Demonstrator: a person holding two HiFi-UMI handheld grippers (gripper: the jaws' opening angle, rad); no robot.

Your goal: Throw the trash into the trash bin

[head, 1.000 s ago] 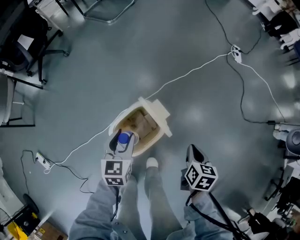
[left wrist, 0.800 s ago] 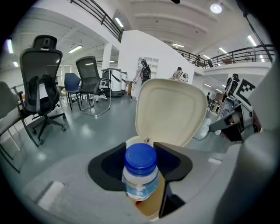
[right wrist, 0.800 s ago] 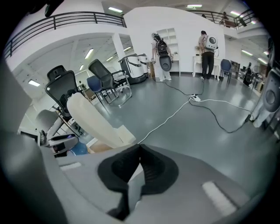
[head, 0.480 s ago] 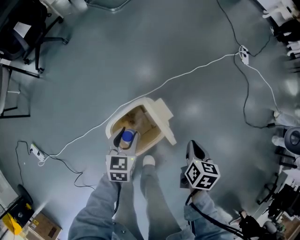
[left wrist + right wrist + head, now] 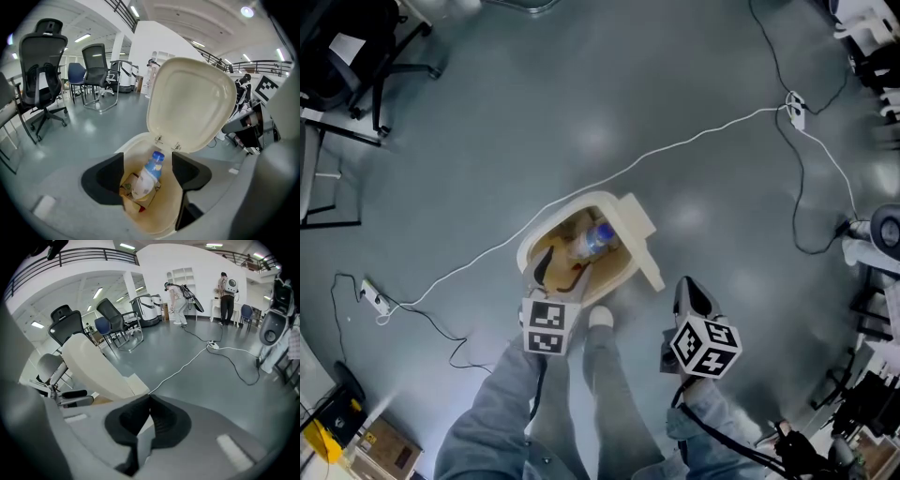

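Left gripper [image 5: 147, 169]: jaws opening wide, gripping nothing, over the lidded trash bin [image 5: 630, 270]; blue-capped plastic bottle [image 5: 596, 239] lies inside it. Right gripper [image 5: 149, 420]: jaws pressed together, empty.

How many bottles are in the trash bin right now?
1: a blue-capped bottle lies in the open bin on top of other trash, cap toward the lid. More may be hidden underneath.
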